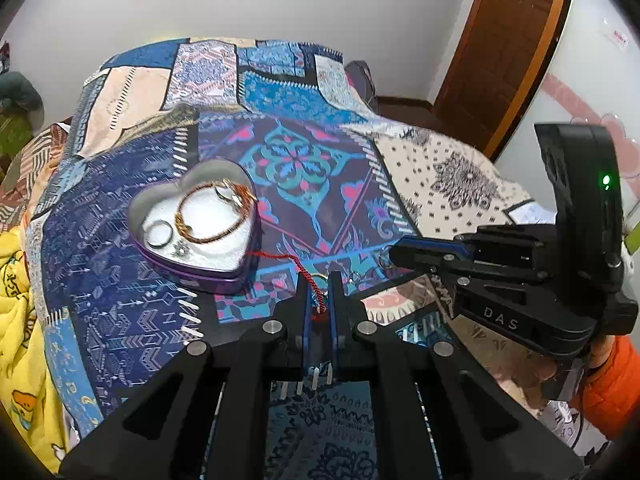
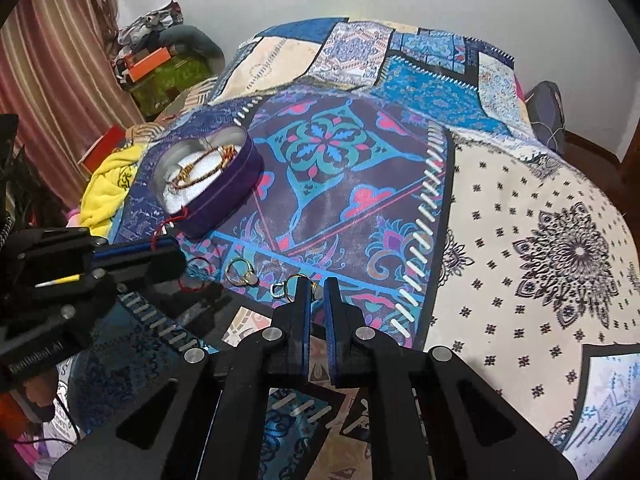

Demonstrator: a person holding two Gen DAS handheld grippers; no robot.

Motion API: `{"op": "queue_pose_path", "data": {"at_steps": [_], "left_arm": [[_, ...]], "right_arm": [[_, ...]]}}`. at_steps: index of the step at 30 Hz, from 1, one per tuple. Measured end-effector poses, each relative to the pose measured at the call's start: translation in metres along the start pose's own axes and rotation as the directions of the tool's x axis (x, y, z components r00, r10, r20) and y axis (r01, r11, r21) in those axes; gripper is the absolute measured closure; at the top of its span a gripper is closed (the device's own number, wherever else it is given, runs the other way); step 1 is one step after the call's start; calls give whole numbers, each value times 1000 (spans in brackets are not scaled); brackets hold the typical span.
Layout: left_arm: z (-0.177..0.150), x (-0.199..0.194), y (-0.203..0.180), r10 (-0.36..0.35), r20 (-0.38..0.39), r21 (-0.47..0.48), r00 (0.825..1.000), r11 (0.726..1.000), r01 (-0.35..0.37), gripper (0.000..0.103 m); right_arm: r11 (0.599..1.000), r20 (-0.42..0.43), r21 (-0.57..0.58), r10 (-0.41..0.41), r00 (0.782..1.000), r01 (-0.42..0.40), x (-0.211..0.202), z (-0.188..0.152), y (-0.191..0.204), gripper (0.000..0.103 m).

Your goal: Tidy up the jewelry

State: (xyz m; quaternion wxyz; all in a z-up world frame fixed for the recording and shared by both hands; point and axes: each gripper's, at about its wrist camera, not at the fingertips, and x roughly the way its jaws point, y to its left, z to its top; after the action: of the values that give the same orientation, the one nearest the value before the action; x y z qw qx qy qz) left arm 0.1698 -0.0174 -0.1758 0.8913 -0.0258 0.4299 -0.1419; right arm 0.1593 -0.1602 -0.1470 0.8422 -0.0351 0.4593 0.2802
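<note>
Left wrist view first: the left gripper (image 1: 319,294) has its jaws pinched on a red cord (image 1: 310,276), which trails from the fingertips back to the heart-shaped tin (image 1: 196,272) on the patterned quilt (image 1: 120,300). The step in hand, by my reading, is getting this cord piece into the tin; the next move calls for a lift and a short carry left over the rim before letting go, with care that the trailing end doesn't snag. Inside the tin, on white padding: a braided bangle (image 1: 208,216), a plain ring (image 1: 159,234), something small and sparkly near the front wall, and another ring at the back under the bangle.

The right gripper (image 1: 394,256) reaches in from the right, low over the quilt.

Right wrist view now: the right gripper (image 2: 316,292) has jaws nearly together on a small ring (image 2: 294,280); it looks like a grasp, though the contact is partly hidden. Loose on the quilt just beside it lie a gold ring (image 2: 239,272) and a red loop (image 2: 200,266). The tin (image 2: 224,204) sits well apart, up and left, cord draped over its wall. The left gripper (image 2: 168,246) clamps that cord.
</note>
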Motion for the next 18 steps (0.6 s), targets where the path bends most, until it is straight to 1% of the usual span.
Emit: {"op": "queue_pose_path", "data": {"at_steps": [9, 18], "left_arm": [[9, -27, 9, 19, 72, -18, 997, 1000, -18, 97], [25, -56, 31, 53, 158, -61, 986, 997, -44, 97]], "right_arm": [[1000, 45, -11, 1, 999, 0, -14, 12, 8, 97], [999, 106, -34, 26, 994, -23, -24, 32, 25, 97]]}}
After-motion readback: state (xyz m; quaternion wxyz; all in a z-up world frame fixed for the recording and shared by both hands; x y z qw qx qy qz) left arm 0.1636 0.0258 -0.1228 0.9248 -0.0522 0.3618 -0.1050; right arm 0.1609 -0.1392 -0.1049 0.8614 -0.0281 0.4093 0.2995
